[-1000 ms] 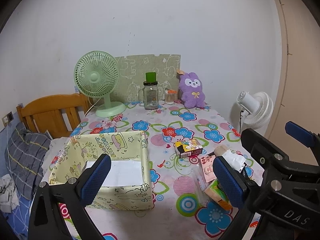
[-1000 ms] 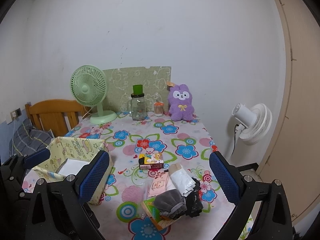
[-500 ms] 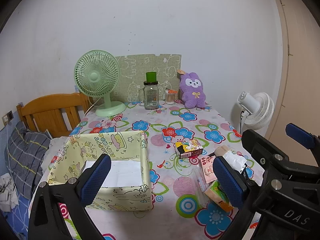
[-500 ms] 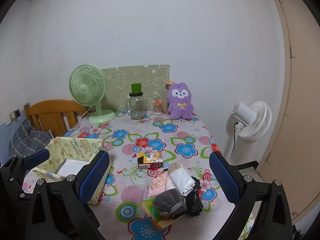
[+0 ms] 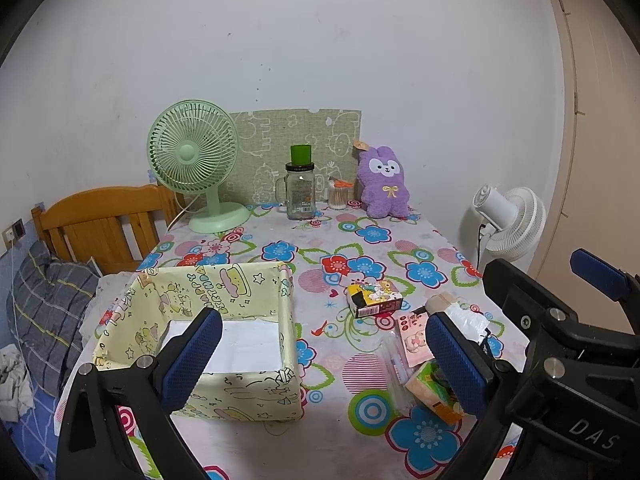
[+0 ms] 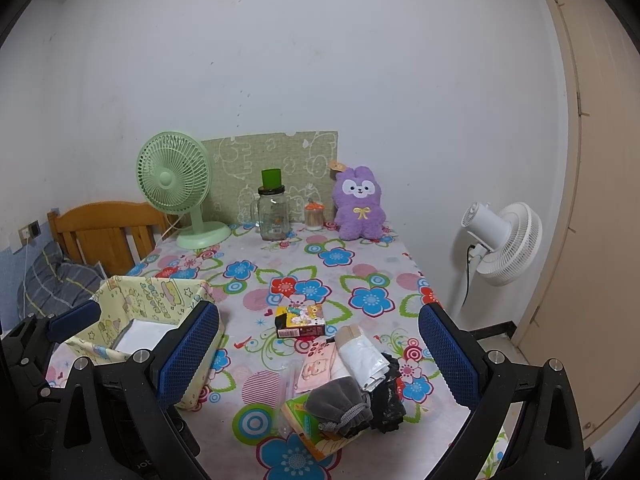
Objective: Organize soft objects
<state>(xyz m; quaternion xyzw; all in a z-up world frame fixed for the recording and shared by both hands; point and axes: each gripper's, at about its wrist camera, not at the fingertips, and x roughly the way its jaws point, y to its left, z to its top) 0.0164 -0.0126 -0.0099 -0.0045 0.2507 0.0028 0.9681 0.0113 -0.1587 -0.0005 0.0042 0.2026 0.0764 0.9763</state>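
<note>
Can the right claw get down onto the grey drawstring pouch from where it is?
Probably yes. The right claw is open, and the grey drawstring pouch lies atop the pile, uncovered, between its fingers in view. The black lace fabric touches it and might snag.

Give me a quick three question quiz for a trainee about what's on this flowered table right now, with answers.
1. True or false: the right gripper holds the grey drawstring pouch.
2. Which stands nearest the purple plush bunny: A) green desk fan, B) small cotton swab jar, C) yellow fabric storage box?
3. What lies in the yellow fabric storage box?

Key: 1 false, both grippers are open and hold nothing, the left gripper too. 2 B. 3 Only a white liner on its bottom shows.
</note>
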